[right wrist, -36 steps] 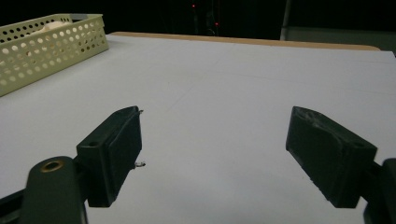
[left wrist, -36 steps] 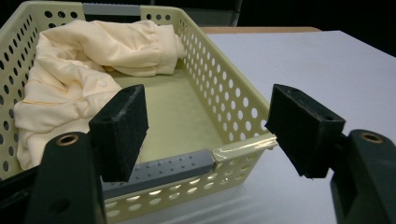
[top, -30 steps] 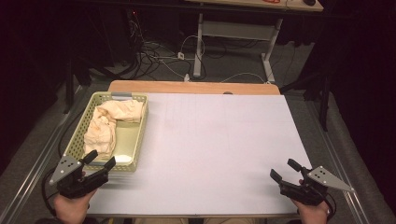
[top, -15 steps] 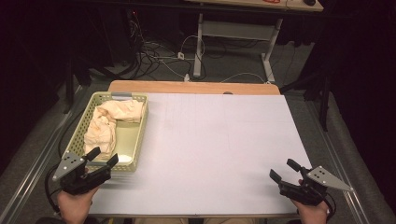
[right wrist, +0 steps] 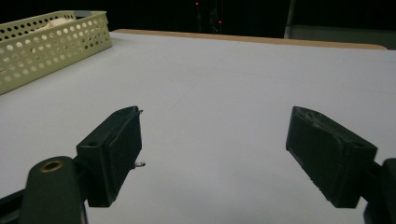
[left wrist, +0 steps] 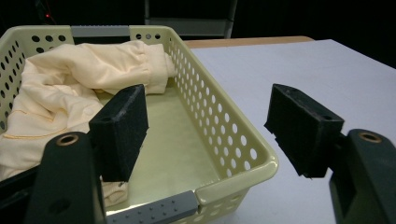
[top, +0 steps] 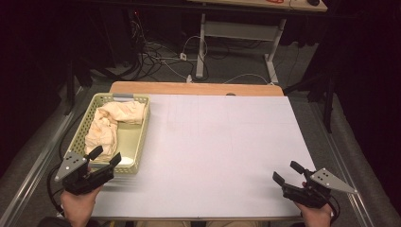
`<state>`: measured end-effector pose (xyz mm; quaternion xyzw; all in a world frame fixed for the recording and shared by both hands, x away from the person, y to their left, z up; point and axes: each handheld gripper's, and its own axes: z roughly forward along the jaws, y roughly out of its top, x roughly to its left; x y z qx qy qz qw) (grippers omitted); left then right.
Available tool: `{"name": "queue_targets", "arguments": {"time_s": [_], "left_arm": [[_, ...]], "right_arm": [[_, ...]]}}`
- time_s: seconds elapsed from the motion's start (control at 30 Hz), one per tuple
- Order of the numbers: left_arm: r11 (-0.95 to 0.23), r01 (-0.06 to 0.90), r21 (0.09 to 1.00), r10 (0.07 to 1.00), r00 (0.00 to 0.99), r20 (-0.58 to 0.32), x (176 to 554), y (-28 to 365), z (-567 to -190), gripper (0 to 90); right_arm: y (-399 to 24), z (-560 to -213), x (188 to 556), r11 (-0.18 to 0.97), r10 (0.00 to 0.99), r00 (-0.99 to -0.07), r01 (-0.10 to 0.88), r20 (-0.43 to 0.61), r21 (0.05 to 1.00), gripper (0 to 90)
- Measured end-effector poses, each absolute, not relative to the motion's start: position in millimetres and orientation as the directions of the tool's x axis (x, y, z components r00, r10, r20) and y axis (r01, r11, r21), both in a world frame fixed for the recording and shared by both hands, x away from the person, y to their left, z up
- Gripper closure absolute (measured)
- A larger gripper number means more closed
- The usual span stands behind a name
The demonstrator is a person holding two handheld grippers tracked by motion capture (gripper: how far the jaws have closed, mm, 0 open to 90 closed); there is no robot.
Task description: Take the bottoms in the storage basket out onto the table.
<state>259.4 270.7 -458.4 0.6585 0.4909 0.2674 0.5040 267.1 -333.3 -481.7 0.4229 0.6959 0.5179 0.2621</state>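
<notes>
Left gripper point(top: 105, 160) hangs released, jaws spread, at the near end of the pale green perforated plastic basket point(top: 138, 151). The crumpled cream cloth point(top: 109, 125) lies inside, just ahead. Right gripper point(top: 287, 174), also released, hovers well apart over the white table point(top: 213, 142).

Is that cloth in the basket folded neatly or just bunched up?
Bunched up: the cloth lies crumpled in the basket, leaving bare floor beside it.
</notes>
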Motion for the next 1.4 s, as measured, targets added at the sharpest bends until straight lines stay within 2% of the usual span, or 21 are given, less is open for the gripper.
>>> {"name": "queue_targets", "arguments": {"time_s": [1.4], "left_arm": [[-0.018, 0.371, 0.928, 0.896, 0.419, -0.15, 282.0, 256.8, -454.5, 27.8]], "right_arm": [[-332.8, -481.9, 267.0, 0.116, 0.86, -0.507, 0.311, 0.061, 0.943, 18.5]]}}
